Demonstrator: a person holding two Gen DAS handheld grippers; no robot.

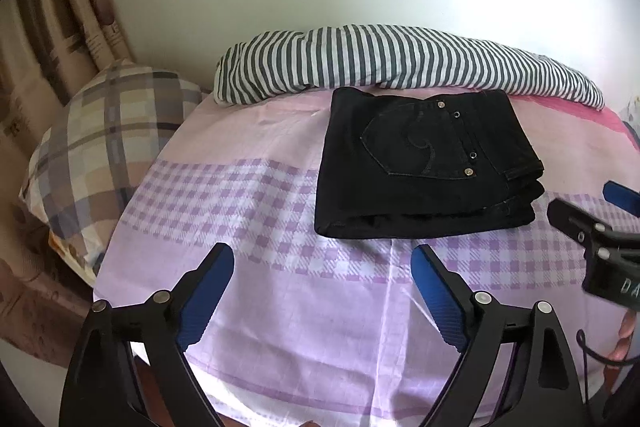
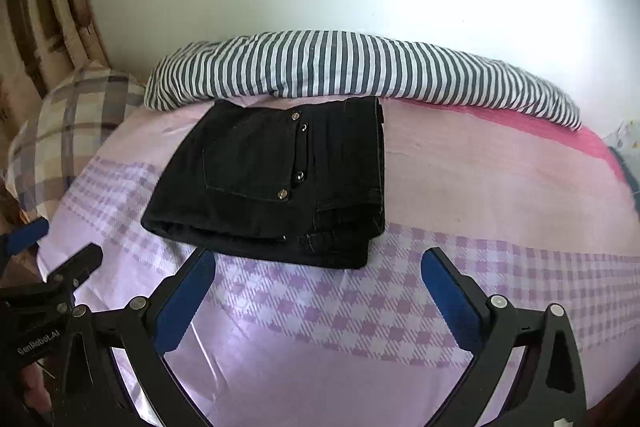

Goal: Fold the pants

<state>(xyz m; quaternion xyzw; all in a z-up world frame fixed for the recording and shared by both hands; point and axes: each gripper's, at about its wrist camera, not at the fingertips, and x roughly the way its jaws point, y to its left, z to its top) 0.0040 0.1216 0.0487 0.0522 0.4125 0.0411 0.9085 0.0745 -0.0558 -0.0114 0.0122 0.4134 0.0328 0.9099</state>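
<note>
- Black jeans [image 1: 428,167]: folded into a compact rectangular stack of several layers, lying flat on the bed sheet [image 1: 280,307]. A back pocket with curved stitching and metal rivets faces up. The layered fold edges face the cameras.
- Position of the jeans: toward the far side of the bed, their far edge just beside or touching the striped bedding [image 1: 400,63]; contact cannot be confirmed. In the right wrist view the jeans [image 2: 272,179] sit left of centre.
- Left gripper [image 1: 322,275]: jaws stand wide apart, blue pads facing each other, nothing between them. It hovers over the pink and lilac checked sheet, short of the near edge of the jeans and clear of them.
- Right gripper [image 2: 318,279]: jaws likewise spread wide and empty. Its left fingertip lies close to the near edge of the jeans in the picture, with no grip on the fabric.
- Each gripper shows at the edge of the other's view: the right gripper [image 1: 592,211] at the right margin, the left gripper [image 2: 56,247] at the left margin.
- Striped bedding [image 2: 360,67]: grey and white, rolled or bunched along the far edge of the bed against a pale wall.
- Plaid pillow [image 1: 104,147]: at the left end of the bed, well apart from the jeans.
- Part of a hand is visible at the lower right of the left wrist view, partly cut off.
</note>
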